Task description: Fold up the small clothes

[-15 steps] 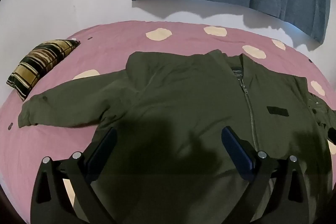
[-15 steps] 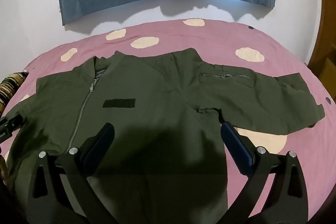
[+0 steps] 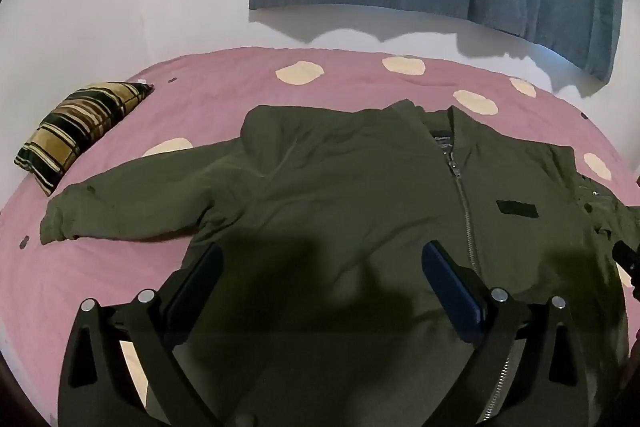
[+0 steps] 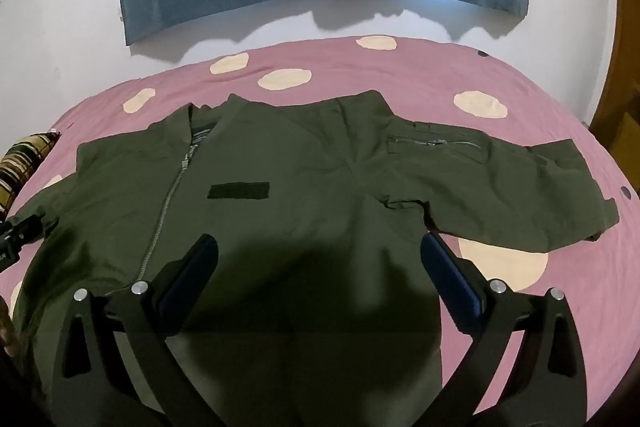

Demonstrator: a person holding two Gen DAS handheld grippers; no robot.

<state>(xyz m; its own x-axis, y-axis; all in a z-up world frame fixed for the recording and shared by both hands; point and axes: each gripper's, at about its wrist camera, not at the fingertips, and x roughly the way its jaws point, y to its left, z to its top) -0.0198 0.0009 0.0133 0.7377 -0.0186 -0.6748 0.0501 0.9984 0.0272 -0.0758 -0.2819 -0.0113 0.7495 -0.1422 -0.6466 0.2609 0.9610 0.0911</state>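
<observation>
there, olive zip-up jacket (image 3: 340,195) flat on the pink spotted bedspread (image 3: 224,83), sleeves outspread, both grippers' fingers wide, empty

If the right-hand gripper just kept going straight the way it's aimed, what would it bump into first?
Most likely the green jacket. The right gripper tilts down over it with fingers wide apart and nothing between them, so it would land on the jacket's front, right of the zipper. Exact depth is hard to judge.
</observation>
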